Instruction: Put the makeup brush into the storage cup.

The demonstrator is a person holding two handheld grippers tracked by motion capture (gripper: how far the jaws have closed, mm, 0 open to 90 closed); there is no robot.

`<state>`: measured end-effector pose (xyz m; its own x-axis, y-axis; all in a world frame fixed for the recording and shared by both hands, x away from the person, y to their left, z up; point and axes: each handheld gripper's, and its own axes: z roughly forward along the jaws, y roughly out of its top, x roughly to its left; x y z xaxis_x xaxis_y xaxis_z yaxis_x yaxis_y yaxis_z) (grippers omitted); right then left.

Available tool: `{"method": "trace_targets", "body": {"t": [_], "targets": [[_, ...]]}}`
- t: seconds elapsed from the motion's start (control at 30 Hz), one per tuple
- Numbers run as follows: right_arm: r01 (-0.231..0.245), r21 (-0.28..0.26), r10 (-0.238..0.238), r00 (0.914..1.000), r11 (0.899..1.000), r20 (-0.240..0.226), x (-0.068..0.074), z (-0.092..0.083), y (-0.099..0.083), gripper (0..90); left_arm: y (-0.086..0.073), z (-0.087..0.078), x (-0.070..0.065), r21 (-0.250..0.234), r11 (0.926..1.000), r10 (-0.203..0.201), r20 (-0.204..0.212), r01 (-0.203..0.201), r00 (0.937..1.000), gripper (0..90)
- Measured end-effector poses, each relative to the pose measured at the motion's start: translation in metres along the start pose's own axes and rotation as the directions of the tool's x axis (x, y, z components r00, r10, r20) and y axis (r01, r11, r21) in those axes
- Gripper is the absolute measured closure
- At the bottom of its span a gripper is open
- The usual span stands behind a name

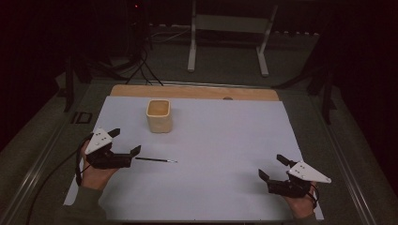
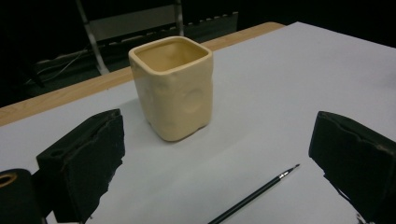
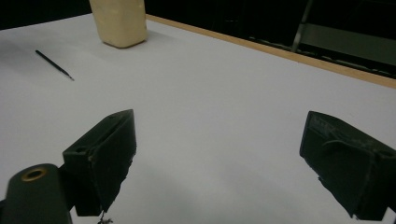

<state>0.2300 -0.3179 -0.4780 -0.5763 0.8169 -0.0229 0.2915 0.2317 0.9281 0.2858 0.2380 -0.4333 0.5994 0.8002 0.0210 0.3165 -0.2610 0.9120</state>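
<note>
The left tool (image 1: 126, 141) rests low over the left side of the desk (image 1: 225, 187) with its jaws spread wide and nothing between them; the right tool (image 1: 271, 167) sits near the front right corner, likewise released and empty. Each is held in a hand that comes in from the bottom edge of the high view, a cable trailing from the left one.

The desk is covered by a pale sheet (image 1: 220, 140), with a strip of bare wood showing along the far edge. Beyond it stands a white frame (image 1: 228, 28) on the dark floor.

A cream cup (image 1: 159, 115) with a squarish mouth stands upright on the far left part of the sheet, well apart from both tools. In the left gripper view it rises ahead between the two jaws, dimpled on its side and seemingly hollow inside.

A thin black brush (image 1: 156, 160) lies flat on the sheet just right of the left tool, its fine tip pointing toward the desk's middle. It sits nearer than the cup and touches neither jaw.
</note>
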Motion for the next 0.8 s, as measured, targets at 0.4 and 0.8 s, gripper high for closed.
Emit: {"method": "trace_targets", "body": {"t": [0.4,0.8], "targets": [[0.002,-0.006,-0.002,1.0000,1.000,-0.002,-0.001,-0.001,0.000,10.7,0.010,0.013,-0.002,-0.021,0.9998,0.004,0.013,-0.004,0.9999,4.7],[0.001,-0.007,-0.001,1.0000,1.000,0.000,-0.001,-0.001,0.000,10.7,0.019,0.029,-0.006,-0.009,0.9998,0.020,0.035,-0.019,0.9992,5.5]]}}
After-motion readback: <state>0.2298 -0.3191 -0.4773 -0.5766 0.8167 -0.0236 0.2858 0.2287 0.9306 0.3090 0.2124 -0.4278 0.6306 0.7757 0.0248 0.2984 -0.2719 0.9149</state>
